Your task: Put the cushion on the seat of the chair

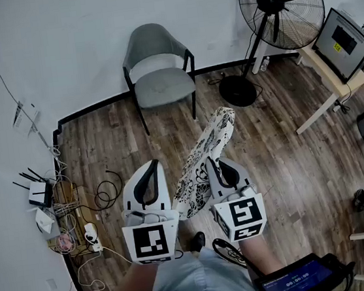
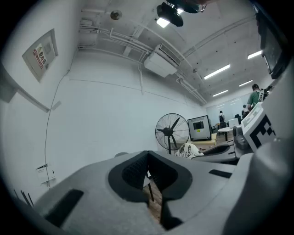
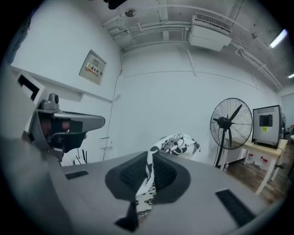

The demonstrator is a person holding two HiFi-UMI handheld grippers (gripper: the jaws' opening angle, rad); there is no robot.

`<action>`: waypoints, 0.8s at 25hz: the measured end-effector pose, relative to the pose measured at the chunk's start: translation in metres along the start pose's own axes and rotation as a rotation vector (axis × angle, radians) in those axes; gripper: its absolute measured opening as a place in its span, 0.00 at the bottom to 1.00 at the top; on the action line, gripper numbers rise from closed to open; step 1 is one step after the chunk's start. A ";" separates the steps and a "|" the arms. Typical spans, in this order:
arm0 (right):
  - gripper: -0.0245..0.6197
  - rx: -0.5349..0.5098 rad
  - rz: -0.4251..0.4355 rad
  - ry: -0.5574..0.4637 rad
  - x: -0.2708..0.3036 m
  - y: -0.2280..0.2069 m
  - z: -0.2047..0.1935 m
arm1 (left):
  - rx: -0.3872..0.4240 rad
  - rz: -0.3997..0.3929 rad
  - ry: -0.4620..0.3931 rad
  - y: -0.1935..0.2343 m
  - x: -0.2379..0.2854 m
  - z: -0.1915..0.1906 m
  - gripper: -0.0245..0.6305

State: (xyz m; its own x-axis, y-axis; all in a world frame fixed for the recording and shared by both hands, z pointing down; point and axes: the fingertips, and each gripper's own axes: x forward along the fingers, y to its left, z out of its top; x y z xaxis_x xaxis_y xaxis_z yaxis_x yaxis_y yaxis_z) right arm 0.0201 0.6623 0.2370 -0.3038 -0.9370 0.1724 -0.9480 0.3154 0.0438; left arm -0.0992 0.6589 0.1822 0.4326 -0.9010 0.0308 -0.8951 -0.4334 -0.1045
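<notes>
A grey chair (image 1: 158, 69) stands against the white wall ahead, its seat (image 1: 163, 86) bare. The cushion (image 1: 206, 153), white with a black floral print, hangs edge-on between my two grippers, its far end pointing towards the chair. My right gripper (image 1: 211, 165) is shut on the cushion's near edge; in the right gripper view the fabric (image 3: 148, 183) is pinched between the pads and the cushion (image 3: 177, 144) rises beyond them. My left gripper (image 1: 153, 166) is beside the cushion on the left, apart from it. Its jaws meet at the tips (image 2: 147, 155) with nothing between them.
A pedestal fan (image 1: 280, 4) stands right of the chair. A desk with a monitor (image 1: 343, 39) is at the far right. A router (image 1: 39, 192), power strips and loose cables (image 1: 105, 194) lie on the wood floor along the left wall. A tablet (image 1: 297, 282) shows near the bottom right.
</notes>
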 end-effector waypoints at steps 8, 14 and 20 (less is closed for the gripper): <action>0.06 0.026 0.017 0.012 -0.008 -0.003 -0.013 | -0.014 0.028 0.017 -0.002 -0.005 -0.012 0.05; 0.06 0.040 0.020 0.045 0.015 -0.016 -0.020 | 0.011 0.042 0.035 0.011 0.014 -0.024 0.05; 0.06 0.065 0.017 0.075 0.066 -0.027 -0.030 | -0.010 0.045 0.067 0.036 0.057 -0.040 0.05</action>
State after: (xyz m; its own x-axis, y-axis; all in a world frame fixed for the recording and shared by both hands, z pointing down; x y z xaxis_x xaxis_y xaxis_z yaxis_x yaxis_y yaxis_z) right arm 0.0290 0.5965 0.2770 -0.3138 -0.9170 0.2462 -0.9478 0.3181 -0.0229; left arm -0.1104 0.5911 0.2195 0.3840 -0.9187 0.0923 -0.9147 -0.3921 -0.0978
